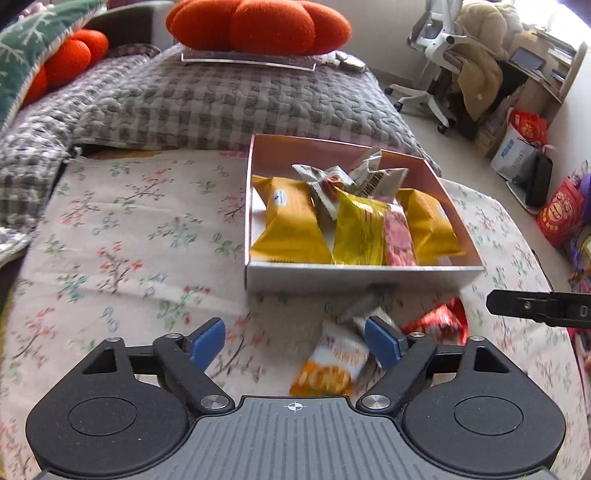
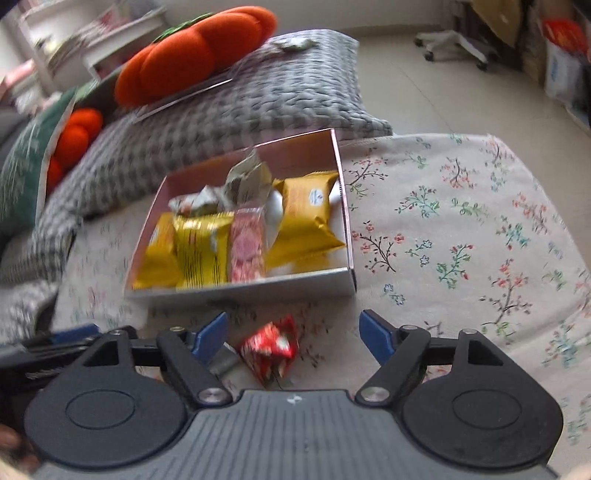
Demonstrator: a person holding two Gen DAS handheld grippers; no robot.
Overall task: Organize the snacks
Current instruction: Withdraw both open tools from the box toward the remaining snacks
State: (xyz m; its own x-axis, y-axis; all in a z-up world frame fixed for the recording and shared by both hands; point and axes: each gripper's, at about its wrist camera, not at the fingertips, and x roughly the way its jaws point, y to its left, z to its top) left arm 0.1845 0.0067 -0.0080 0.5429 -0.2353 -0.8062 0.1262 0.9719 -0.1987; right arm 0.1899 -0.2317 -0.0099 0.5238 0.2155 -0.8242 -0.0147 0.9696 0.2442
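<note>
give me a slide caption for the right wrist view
Open right gripper over a red snack packet on the floral cloth, before the snack-filled box.

— What is the room like?
— Daylit, with a pale floor (image 1: 424,129). A floral cloth (image 1: 129,229) adjoins a grey checked quilt (image 1: 207,99).
— Furniture?
— A white office chair (image 1: 436,44) draped with a tan coat (image 1: 480,55).

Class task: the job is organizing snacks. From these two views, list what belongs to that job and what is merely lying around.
Part of the job:
- box with snack packets inside
- orange-and-white packet loose on the floral cloth
- red packet loose on the cloth
- left tongs, open
- right tongs, open

Just lying about:
- orange pumpkin cushion
- grey checked blanket
- office chair
- red bags on the floor
</note>
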